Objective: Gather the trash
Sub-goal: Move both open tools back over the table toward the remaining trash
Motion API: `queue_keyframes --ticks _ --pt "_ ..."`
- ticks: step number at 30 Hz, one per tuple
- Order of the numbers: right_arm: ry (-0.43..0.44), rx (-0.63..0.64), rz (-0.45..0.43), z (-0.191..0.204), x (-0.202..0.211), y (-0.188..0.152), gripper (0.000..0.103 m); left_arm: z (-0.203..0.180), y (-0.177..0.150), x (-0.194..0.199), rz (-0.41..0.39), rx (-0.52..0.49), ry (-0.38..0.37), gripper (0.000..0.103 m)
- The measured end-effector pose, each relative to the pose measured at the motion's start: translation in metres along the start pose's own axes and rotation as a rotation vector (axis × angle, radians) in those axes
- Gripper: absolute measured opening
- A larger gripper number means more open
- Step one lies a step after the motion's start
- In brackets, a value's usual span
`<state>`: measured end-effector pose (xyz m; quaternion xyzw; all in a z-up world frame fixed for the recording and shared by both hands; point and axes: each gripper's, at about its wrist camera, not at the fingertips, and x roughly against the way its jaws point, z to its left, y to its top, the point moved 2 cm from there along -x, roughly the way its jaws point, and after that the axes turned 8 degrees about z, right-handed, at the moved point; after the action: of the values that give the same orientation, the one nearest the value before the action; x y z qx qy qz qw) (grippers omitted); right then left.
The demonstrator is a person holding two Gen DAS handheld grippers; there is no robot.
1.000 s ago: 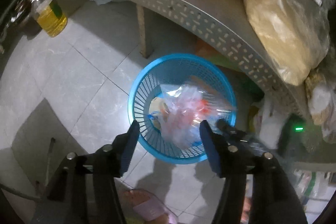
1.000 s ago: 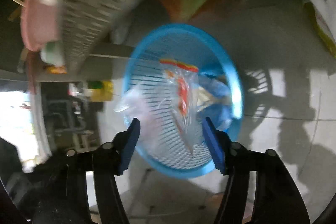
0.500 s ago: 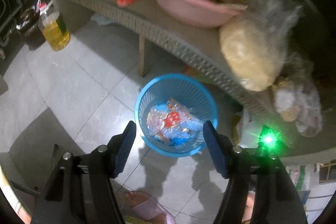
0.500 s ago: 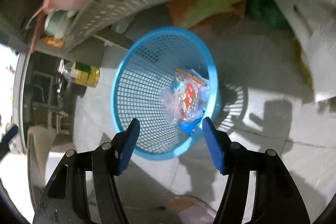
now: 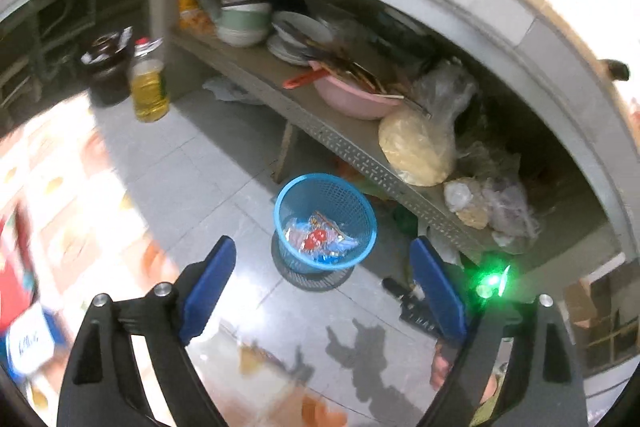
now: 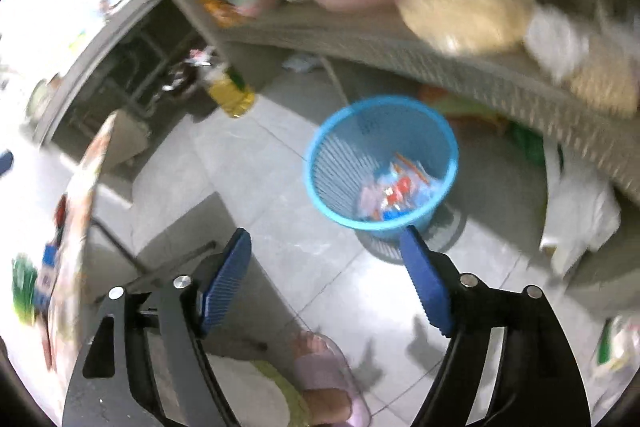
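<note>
Left wrist view shows our grippers (image 5: 322, 281) (image 6: 325, 277) both wide and empty above the basket (image 5: 325, 223), whose wrappers (image 5: 320, 237) look light, crinkly, slippery; we'd pinch a loose edge.

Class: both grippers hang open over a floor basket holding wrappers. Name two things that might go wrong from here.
1. The light blue basket stands on the floor near the person's slippered foot; a step might tip it, spilling the wrappers.
2. The oil bottle also stands on the floor and might get knocked.

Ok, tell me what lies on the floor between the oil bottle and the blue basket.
Only bare grey floor tiles separate the oil bottle from the blue basket; the left wrist view shows it best.
</note>
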<state>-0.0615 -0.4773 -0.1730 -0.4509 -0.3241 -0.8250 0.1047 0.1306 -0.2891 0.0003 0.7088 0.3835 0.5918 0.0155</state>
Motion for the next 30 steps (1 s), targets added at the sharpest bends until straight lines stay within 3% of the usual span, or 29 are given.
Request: queue_keyframes --ticks 4,10,14,19,23,30 --pt "-0.005 0.132 -0.076 0.038 0.035 0.005 0.082 0.024 -0.048 0.045 -0.069 0.07 0.043 0.095" --pt "-0.023 0.355 -0.196 0.113 0.078 -0.001 0.095 0.055 -0.119 0.079 -0.093 0.17 0.083 0.097" --pt "-0.051 0.481 -0.208 0.161 0.081 -0.011 0.095 0.065 -0.152 0.096 -0.148 0.197 0.121 0.097" --pt "-0.062 0.573 -0.193 0.203 0.079 -0.025 0.095 0.076 -0.179 0.118 -0.248 0.208 0.17 0.097" --pt "-0.062 0.624 -0.194 0.231 0.088 -0.039 0.095 0.086 -0.186 0.124 -0.244 0.208 0.163 0.098" --pt "-0.035 0.643 -0.186 0.26 0.092 -0.046 0.095 0.116 -0.203 0.138 -0.283 0.316 0.134 0.098"
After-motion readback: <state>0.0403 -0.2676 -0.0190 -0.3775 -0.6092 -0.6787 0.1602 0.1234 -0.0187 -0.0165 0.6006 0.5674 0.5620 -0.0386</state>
